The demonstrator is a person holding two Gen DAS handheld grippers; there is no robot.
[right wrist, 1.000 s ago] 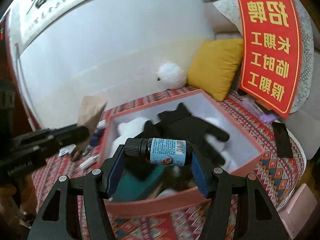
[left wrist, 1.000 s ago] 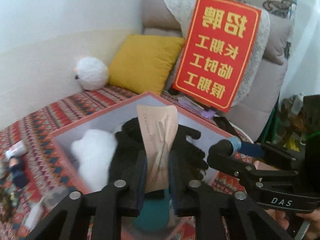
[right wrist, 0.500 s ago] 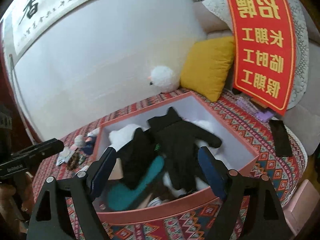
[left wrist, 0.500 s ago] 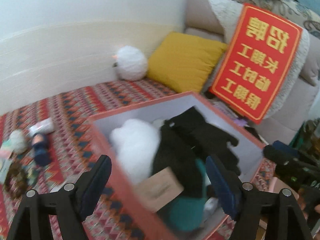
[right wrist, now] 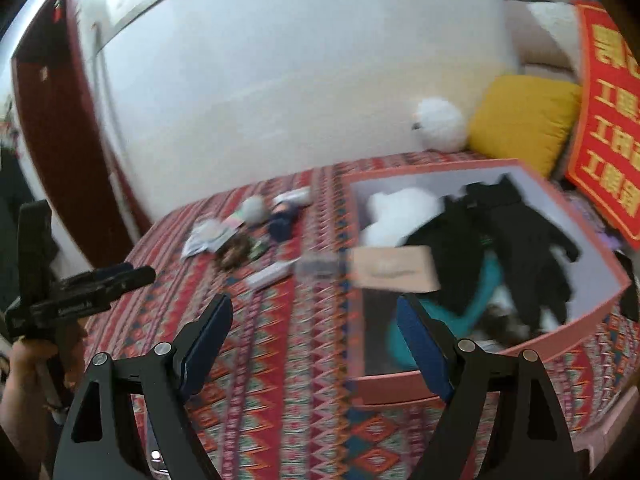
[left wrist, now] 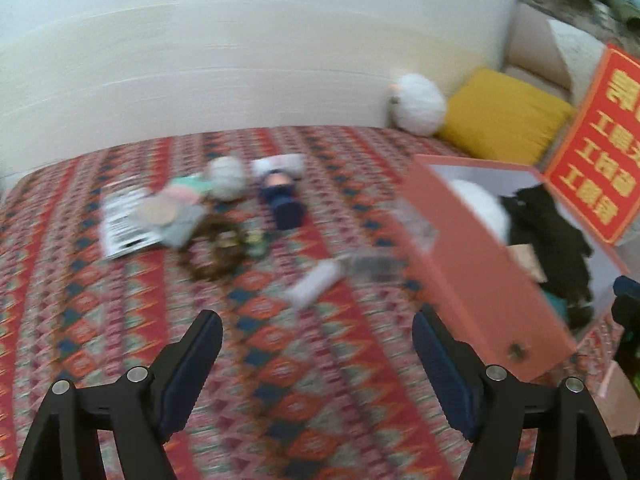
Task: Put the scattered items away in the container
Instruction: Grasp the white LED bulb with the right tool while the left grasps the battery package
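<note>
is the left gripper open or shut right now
Open. In the left wrist view the left gripper has its jaws spread wide, with only the patterned cloth between them.

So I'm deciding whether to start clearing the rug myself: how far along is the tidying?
Partly done. The pink box already holds black gloves, a white fluffy item, a tan packet and something teal. Nothing is in hand: the left gripper and right gripper are open and empty. Left on the rug: a white tube, a dark blue item, a brown tangle and papers.
</note>
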